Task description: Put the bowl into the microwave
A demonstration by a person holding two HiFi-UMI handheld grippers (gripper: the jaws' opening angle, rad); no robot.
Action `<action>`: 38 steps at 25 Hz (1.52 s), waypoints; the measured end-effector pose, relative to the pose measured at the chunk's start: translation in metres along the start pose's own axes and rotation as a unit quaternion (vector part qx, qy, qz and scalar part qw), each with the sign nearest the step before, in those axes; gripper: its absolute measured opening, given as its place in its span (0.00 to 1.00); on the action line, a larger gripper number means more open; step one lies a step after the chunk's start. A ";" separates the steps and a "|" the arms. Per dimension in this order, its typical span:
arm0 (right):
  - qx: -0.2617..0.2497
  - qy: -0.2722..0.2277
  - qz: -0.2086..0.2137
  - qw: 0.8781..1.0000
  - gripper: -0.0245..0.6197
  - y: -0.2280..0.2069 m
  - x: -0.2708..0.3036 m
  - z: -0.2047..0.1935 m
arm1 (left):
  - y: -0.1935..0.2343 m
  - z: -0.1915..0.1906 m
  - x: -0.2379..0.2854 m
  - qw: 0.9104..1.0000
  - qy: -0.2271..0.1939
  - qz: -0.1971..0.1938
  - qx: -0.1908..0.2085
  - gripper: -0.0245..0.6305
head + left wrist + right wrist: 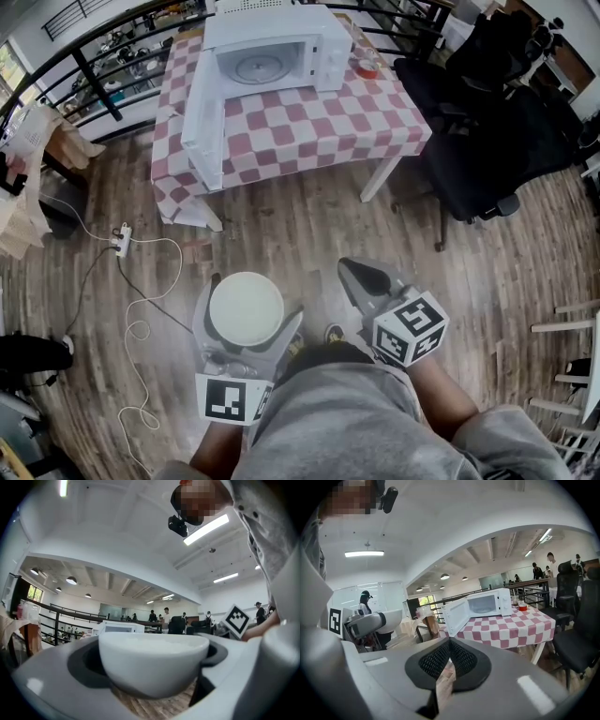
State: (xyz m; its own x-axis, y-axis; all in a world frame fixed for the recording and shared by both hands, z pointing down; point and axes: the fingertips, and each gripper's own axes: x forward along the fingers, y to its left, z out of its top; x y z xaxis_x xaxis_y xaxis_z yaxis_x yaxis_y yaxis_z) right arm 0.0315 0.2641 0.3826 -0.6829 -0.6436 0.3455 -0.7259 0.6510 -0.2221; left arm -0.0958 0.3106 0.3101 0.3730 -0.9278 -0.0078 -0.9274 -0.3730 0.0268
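A white bowl (pixel 246 307) sits between the jaws of my left gripper (pixel 255 300), which is shut on it, low over the wooden floor. It fills the left gripper view as a wide white bowl (pixel 152 660) held upright. My right gripper (pixel 349 267) is beside it on the right, shut with nothing between its pads (pixel 461 658). Far ahead, the white microwave (pixel 272 56) stands on a red-and-white checked table (pixel 375 117) with its door (pixel 204 122) swung open to the left. Its glass turntable shows inside. The right gripper view also shows the microwave (pixel 487 604).
A red cup (pixel 367 67) stands right of the microwave. Black office chairs (pixel 487 141) crowd the table's right side. A power strip with a white cable (pixel 120 242) lies on the floor at left. A black railing (pixel 84 66) runs behind the table.
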 end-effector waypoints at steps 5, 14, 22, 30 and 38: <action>-0.004 0.004 -0.002 1.000 0.03 0.008 0.006 0.001 | 0.011 -0.001 -0.004 1.000 0.000 -0.002 -0.001 0.86; -0.007 0.007 -0.009 1.000 0.03 0.008 0.005 0.001 | 0.013 -0.005 -0.005 1.000 0.000 -0.004 -0.010 0.86; -0.006 0.007 -0.010 1.000 0.03 0.002 0.007 0.005 | 0.013 -0.002 0.004 1.000 -0.002 -0.006 -0.009 0.86; -0.007 0.009 0.001 1.000 0.03 -0.008 0.017 0.011 | 0.014 0.000 0.019 1.000 0.001 -0.003 -0.005 0.86; -0.003 0.008 0.011 1.000 0.03 -0.041 0.029 0.020 | 0.011 -0.003 0.055 1.000 0.006 0.001 0.000 0.86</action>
State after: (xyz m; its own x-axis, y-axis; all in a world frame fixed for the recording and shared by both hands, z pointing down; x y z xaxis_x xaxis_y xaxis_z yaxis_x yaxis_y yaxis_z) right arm 0.0394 0.2109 0.3839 -0.6969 -0.6228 0.3554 -0.7104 0.6673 -0.2236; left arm -0.0858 0.2555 0.3127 0.3710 -0.9286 0.0048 -0.9283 -0.3708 0.0272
